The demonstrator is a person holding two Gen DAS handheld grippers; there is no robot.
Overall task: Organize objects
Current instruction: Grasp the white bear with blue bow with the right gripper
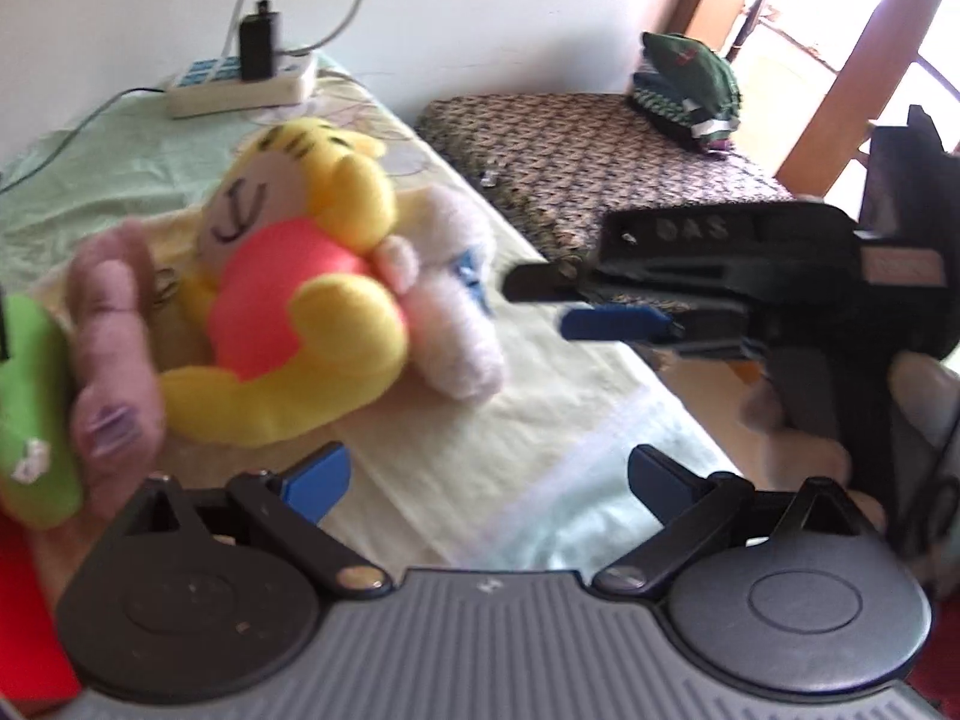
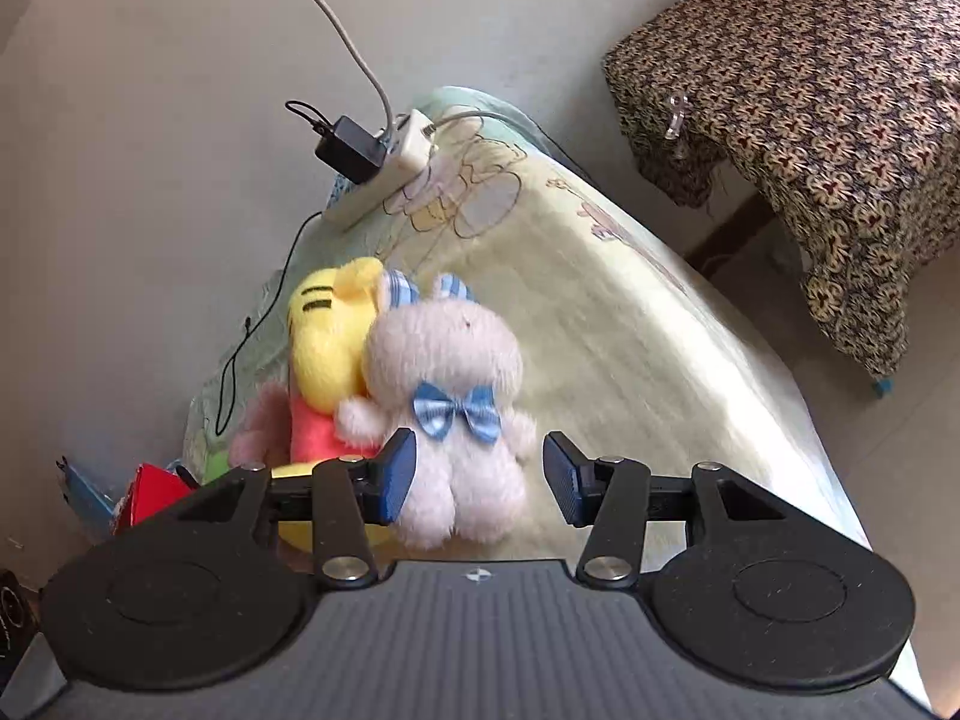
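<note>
**Two plush toys lie on a bed between two spread grippers**

I look along my left gripper. Its blue-padded fingers are spread wide with nothing between them, above the pale yellow blanket. Just beyond lies a yellow plush toy in a coral shirt, on its side. A white plush rabbit lies touching its right side. A bare hand at the left edge holds something green; the picture is too blurred for me to name it.

From the right wrist view, my right gripper is also spread and grips nothing. The rabbit, with its blue bow, lies just past the fingertips, its lower body partly between them. The left finger overlaps the rabbit's side; I cannot tell whether it touches. The yellow toy lies pressed against the rabbit's left.

To the right of the toys the blanket is open up to the bed's right edge, where it drops to the floor. Across a narrow gap stands a surface under a patterned cloth. At the far end of the bed, against the wall, lies a white power strip with a black adapter and cables.
</note>
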